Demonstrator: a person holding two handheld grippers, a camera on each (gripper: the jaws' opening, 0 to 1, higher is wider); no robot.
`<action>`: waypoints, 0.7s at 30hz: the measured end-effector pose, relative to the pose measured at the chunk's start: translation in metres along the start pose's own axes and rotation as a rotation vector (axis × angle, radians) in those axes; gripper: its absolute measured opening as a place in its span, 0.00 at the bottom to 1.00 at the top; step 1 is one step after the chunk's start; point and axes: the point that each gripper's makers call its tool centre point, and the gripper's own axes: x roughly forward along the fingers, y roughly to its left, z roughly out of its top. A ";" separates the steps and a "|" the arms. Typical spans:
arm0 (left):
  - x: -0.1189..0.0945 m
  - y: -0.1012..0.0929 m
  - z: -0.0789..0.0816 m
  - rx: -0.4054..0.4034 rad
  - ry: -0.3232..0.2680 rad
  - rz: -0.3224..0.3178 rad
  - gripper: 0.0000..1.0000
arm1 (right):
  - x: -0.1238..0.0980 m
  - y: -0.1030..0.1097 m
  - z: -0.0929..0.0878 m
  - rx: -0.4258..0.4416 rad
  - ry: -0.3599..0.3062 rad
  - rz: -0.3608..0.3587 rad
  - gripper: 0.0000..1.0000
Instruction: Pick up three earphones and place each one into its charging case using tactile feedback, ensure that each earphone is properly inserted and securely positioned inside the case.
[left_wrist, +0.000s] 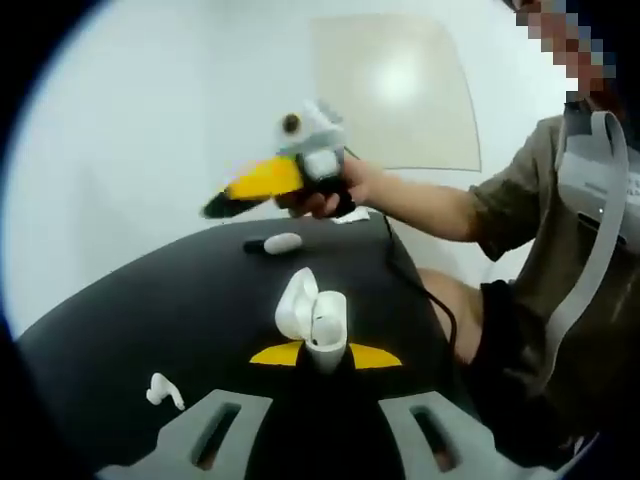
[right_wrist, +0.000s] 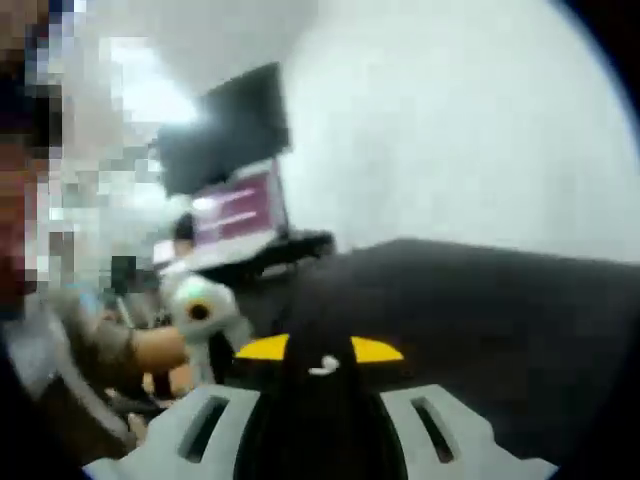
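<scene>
My left gripper (left_wrist: 325, 356) is shut on a white charging case (left_wrist: 322, 322) that stands upright between its yellow tips with the lid flipped open. One loose white earphone (left_wrist: 163, 391) lies on the black table (left_wrist: 150, 300) to the lower left. A second white case (left_wrist: 284, 242) lies farther back, with a small dark object beside it. Above that case a hand holds my right gripper (left_wrist: 215, 207) in the air, jaws together. In the right gripper view, the right gripper (right_wrist: 321, 352) is shut on a small white earphone (right_wrist: 323, 366).
A person (left_wrist: 560, 250) sits at the table's right side, and a black cable (left_wrist: 420, 290) runs across the tabletop near them. A pale board (left_wrist: 395, 90) leans on the wall behind. A lit monitor (right_wrist: 238, 208) stands beyond the table's edge (right_wrist: 400, 245).
</scene>
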 end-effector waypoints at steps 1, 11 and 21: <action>0.000 0.000 0.000 -0.003 -0.001 -0.001 0.13 | 0.014 -0.001 -0.006 -0.022 0.050 -0.002 0.23; -0.003 0.002 -0.002 0.003 -0.006 0.003 0.13 | 0.074 -0.002 -0.054 -0.033 0.268 -0.002 0.23; 0.002 0.002 -0.002 0.016 -0.008 0.007 0.13 | 0.083 -0.004 -0.069 -0.019 0.324 -0.009 0.18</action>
